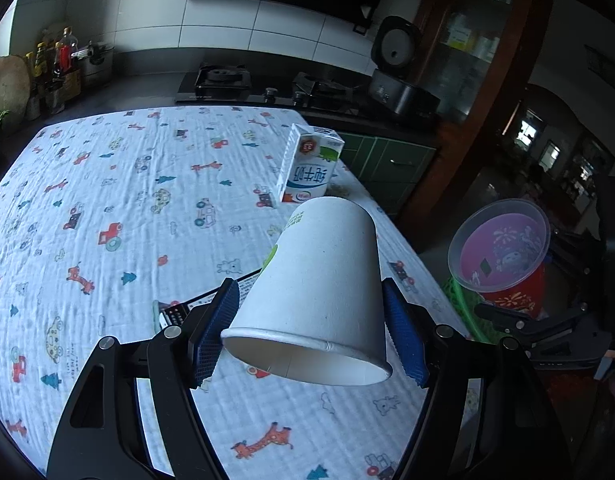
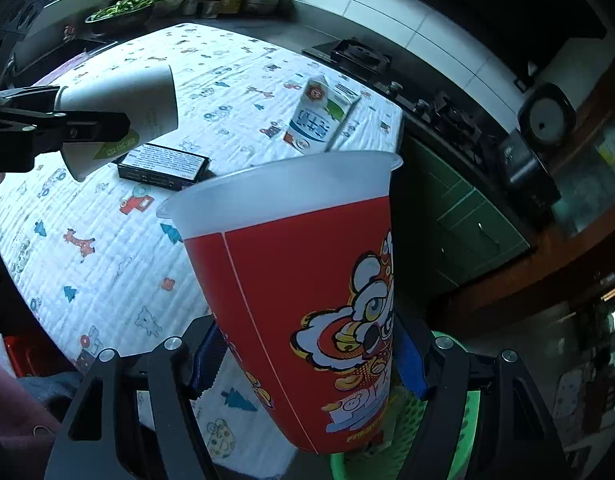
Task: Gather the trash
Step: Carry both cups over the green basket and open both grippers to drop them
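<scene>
Grip: left gripper (image 1: 311,332) fingers clamped on paper cup (image 1: 319,288) near its rim, above desk (image 1: 107,184) right edge | right gripper (image 2: 307,364) fingers clamped on red tub (image 2: 307,280) low, beyond that edge | handling: both light, thin-walled, crushable; squeeze gently | carton (image 1: 309,164) by far right corner.

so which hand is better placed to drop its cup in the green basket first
Right, probably. The right gripper holds the red cup with the green basket rim directly beneath it. The left gripper holds the white cup over the table.
</scene>
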`<state>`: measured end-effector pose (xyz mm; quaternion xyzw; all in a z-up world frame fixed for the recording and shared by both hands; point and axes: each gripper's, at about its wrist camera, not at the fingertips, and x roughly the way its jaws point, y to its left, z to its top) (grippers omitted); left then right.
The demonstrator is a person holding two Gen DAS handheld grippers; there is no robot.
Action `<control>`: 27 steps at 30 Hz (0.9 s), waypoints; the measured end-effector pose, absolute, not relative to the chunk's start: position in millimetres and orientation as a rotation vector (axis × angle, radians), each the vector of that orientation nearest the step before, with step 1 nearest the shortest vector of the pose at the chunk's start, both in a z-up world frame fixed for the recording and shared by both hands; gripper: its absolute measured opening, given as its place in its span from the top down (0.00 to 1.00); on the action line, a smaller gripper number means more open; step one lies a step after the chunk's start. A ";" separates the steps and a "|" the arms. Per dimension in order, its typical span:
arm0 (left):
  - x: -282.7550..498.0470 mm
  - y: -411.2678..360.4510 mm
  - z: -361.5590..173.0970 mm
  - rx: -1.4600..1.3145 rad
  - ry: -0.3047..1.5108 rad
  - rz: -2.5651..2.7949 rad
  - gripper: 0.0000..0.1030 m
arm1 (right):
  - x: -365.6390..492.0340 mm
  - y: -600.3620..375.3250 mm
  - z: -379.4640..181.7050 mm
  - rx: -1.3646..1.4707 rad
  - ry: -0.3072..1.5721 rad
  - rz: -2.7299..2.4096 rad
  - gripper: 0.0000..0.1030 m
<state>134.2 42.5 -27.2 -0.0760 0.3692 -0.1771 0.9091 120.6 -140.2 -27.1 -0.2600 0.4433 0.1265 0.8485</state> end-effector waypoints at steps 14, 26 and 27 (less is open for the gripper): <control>132.0 13.4 -26.8 -0.126 0.781 -0.405 0.31 | 104.9 -199.4 -24.4 -0.427 0.933 0.143 0.33; 132.1 -31.7 -27.5 -0.097 0.784 -0.485 0.31 | 109.4 -292.0 -38.5 -0.365 1.006 -0.072 0.33; 132.5 -36.3 -27.2 -0.092 0.784 -0.493 0.31 | 111.1 -304.6 -41.0 -0.350 1.017 -0.101 0.33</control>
